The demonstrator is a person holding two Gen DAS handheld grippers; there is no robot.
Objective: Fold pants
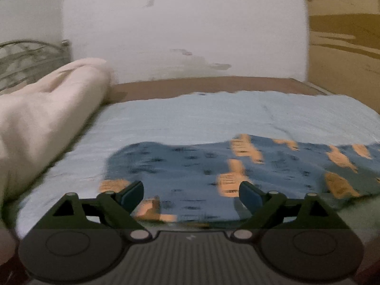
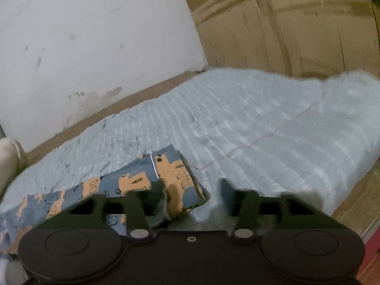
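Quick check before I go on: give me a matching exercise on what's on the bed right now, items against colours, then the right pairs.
Items:
1. pants
2. bed cover
3. rolled bedding
4. wall

Colours:
A. pale blue, ribbed
B. cream
C. white with stains
D. dark blue with orange patches

Pairs: 1-D, 2-A, 3-B, 4-C

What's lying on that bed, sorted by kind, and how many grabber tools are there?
Patterned pants: 1
Cream rolled bedding: 1
Light blue bed cover: 1
Grabber tools: 2, the left gripper and the right gripper, both open
Total: 5
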